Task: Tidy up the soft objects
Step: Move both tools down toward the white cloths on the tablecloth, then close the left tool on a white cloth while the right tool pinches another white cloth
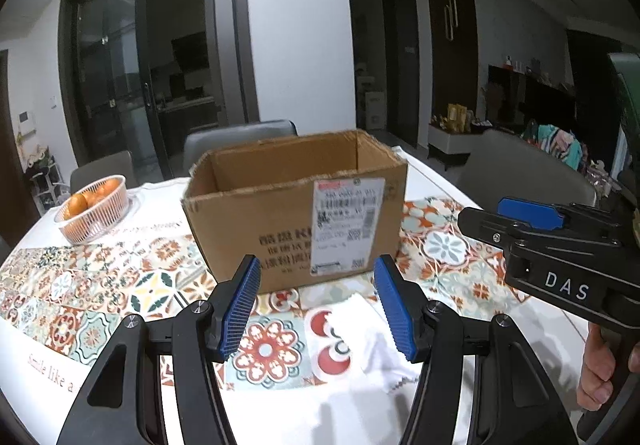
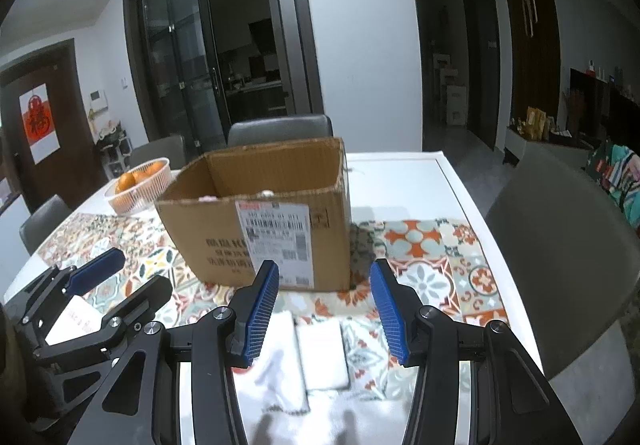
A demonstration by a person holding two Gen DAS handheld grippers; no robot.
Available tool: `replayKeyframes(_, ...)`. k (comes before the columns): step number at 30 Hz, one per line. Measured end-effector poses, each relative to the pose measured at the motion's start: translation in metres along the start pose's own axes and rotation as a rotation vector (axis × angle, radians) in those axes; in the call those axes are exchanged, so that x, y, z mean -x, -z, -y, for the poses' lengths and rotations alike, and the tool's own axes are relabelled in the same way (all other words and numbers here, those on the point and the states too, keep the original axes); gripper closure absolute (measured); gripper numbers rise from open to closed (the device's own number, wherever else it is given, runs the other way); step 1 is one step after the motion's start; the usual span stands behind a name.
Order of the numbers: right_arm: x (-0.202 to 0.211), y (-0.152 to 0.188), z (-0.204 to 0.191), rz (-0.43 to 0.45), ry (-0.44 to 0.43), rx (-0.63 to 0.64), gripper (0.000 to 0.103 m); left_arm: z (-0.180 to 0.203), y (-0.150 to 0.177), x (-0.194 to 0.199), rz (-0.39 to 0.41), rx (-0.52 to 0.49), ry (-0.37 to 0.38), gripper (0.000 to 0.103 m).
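An open cardboard box [image 1: 296, 213] stands on the patterned tablecloth; it also shows in the right wrist view [image 2: 264, 229], with something pale just visible inside. A white cloth [image 1: 368, 337] lies on the table just in front of my open, empty left gripper [image 1: 320, 309]. In the right wrist view two white folded cloths [image 2: 304, 357] lie below my open, empty right gripper [image 2: 324, 309]. The right gripper [image 1: 516, 213] shows at the right of the left wrist view. The left gripper [image 2: 112, 277] shows at the left of the right wrist view.
A white basket of oranges [image 1: 94, 207] stands at the table's far left, also in the right wrist view [image 2: 138, 181]. Grey chairs [image 1: 240, 141] stand behind the table and one [image 2: 560, 245] at its right side. The table's right edge [image 2: 472, 205] is near.
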State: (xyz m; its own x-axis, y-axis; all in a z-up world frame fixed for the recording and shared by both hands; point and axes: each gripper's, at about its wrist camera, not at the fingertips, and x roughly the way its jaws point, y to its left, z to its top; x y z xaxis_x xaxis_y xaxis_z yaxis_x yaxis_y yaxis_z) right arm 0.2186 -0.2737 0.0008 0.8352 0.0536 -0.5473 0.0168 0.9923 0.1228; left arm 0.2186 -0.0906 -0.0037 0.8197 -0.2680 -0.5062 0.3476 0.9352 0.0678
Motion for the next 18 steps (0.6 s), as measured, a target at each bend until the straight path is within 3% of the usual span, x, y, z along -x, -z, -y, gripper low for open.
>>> replayKeyframes(18,-0.04,0.052,0.01,-0.179,0.012,0.012,0.054,0.017,0.046,-0.049,-0.193,-0.076,0.129,0.045)
